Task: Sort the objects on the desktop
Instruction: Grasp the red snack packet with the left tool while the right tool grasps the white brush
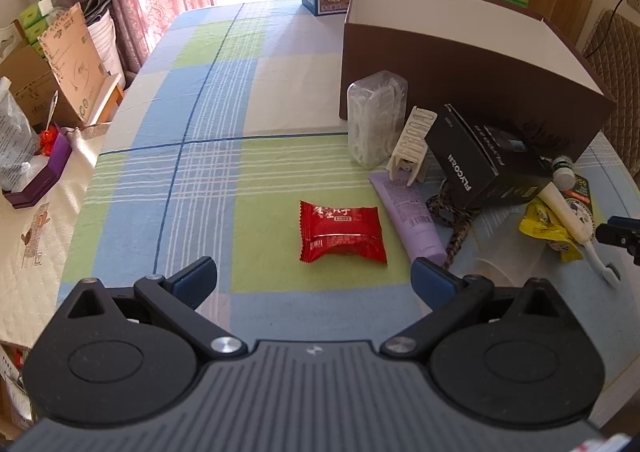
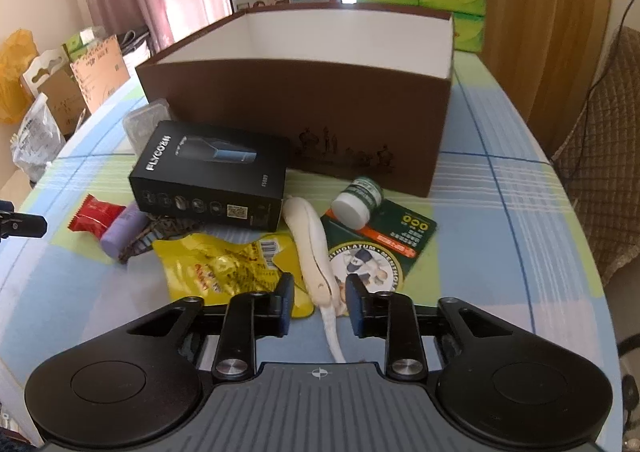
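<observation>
Brown box (image 2: 304, 120) on plaid tablecloth (image 1: 224, 156) — clutter beside; left gripper (image 1: 314, 280) jaws wide, right gripper (image 2: 320, 302) jaws narrower, empty.

The bench (image 1: 208, 156) is covered in a plaid of pale blue, light green and cream, crossed by white stripes and thin dark-blue lines. The open box (image 2: 304, 100) is coloured brown outside and white inside, with a dark figure print along its front. A red snack packet (image 1: 342, 232) bears white lettering. The tube (image 1: 412, 212) is tinted lilac, the razor box (image 2: 212, 176) black with white lettering, the crumpled wrapper (image 2: 224, 264) yellow with red print, the electric toothbrush (image 2: 316, 248) cream. Blue pads are fitted to each black claw (image 1: 314, 276) (image 2: 320, 302).
</observation>
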